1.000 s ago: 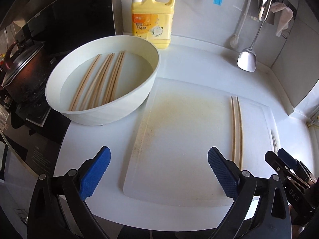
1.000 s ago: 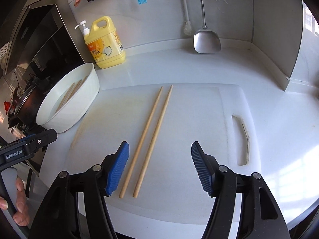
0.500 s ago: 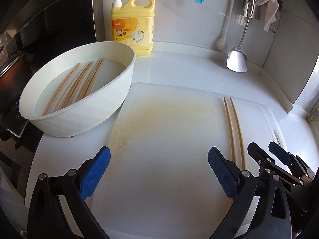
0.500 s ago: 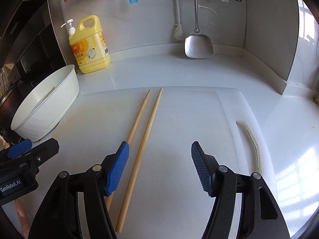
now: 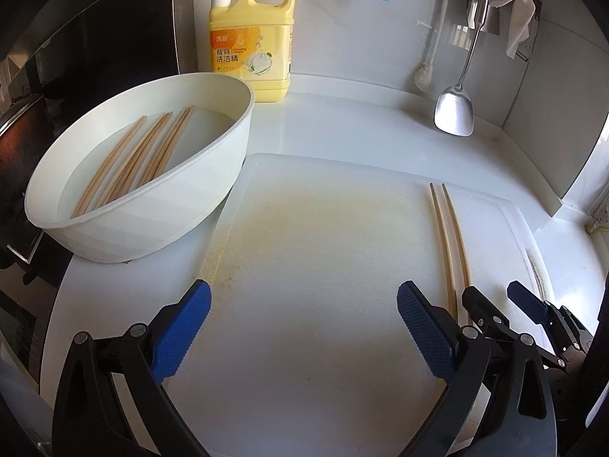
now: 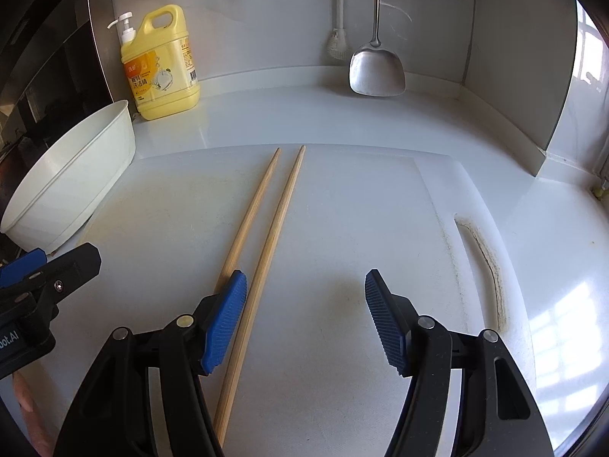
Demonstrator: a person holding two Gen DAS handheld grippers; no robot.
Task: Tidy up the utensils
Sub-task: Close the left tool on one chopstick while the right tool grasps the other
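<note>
only the left wrist view looks into the bowl point(image 5: 160, 205), where more chopsticks point(image 5: 129, 163) lie in water. two chopsticks point(image 6: 266, 221) lie on the cutting board point(image 6: 342, 228). left claw point(image 5: 302, 327) and right claw point(image 6: 302, 320) gape apart, empty. white counter point(image 6: 304, 114), soap bottle point(image 6: 163, 64) by the wall.

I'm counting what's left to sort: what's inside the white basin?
The white basin holds wooden chopsticks lying roughly parallel, apparently in shallow water. Their near ends are hidden behind the basin's front wall, so an exact count isn't certain; the right wrist view shows only its outer wall.
</note>
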